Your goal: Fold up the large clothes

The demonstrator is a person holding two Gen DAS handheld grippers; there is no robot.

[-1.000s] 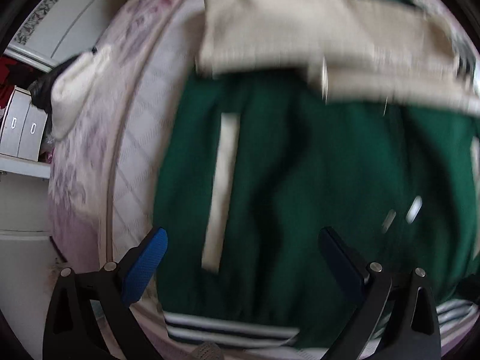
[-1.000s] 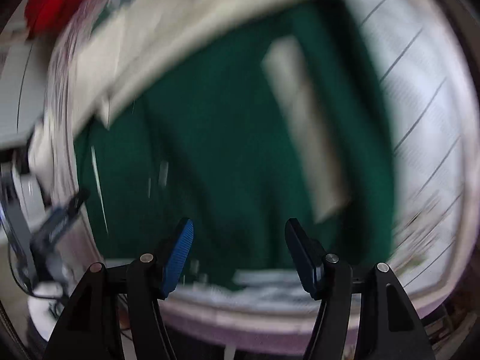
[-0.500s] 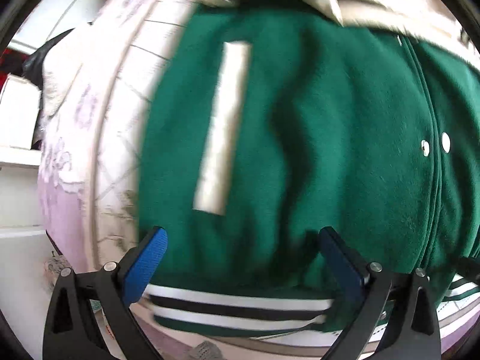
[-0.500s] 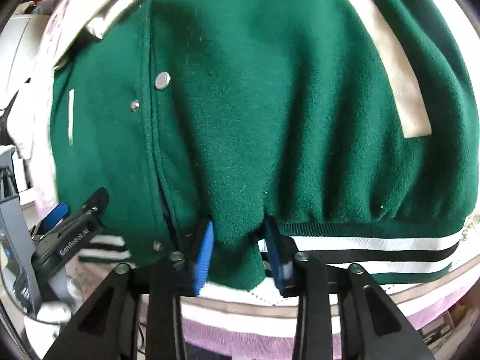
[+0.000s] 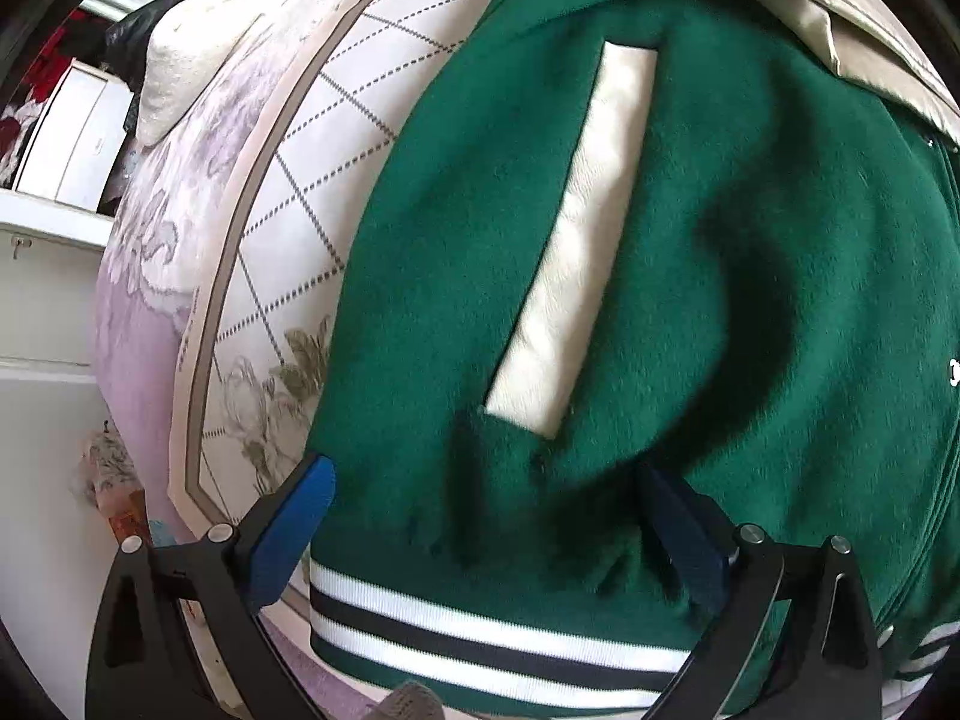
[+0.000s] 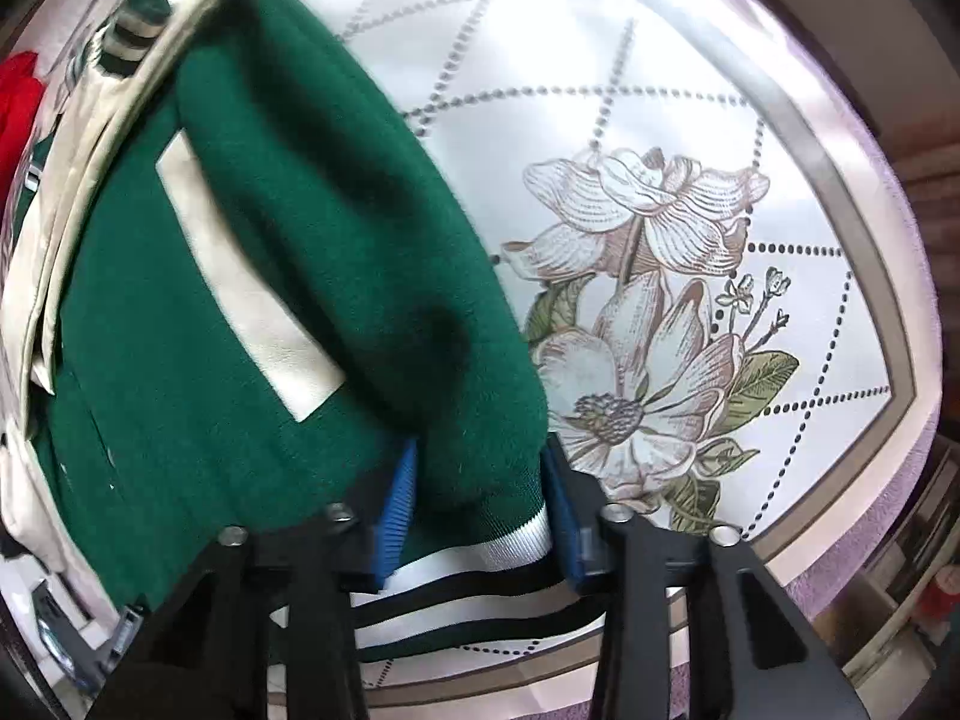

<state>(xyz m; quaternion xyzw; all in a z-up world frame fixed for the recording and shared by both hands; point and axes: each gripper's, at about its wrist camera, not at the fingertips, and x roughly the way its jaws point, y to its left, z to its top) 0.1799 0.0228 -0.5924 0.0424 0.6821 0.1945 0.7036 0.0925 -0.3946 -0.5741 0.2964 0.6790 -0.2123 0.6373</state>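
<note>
Green wool makes up the body of the jacket (image 5: 690, 276), which is spread on a bed covered by a quilted bedspread (image 5: 336, 120) printed with dotted diamond lines and large pale flowers; a cream pocket welt (image 5: 576, 240) is seen running slantwise across the green cloth, and cream sleeves (image 5: 828, 6) are laid across the upper part of the garment; the striped hem (image 5: 480, 636), banded in white, black and green, lies at the edge nearest the cameras.

Seen from the left wrist, the left gripper (image 5: 486, 534) is held steeply downward over the hem area with its jaws wide apart; the blue pad on the left sits at the jacket's side edge, over the bedspread, while the other is sunk against the green cloth; nothing is pinched between them.

Seen from the right wrist, the right gripper (image 6: 480, 504) is pointed straight down, and its jaws are closing; a thick fold of the green cloth and the striped hem (image 6: 480, 552) is gathered between the blue pads, which are pressed against it on both sides; the jacket (image 6: 198, 360) is bunched up to the left of this grip, and the flowered bedspread (image 6: 660, 276) is left bare to the right; a red item (image 6: 18, 96) is visible at the far left edge, too blurred to be identified.
</note>
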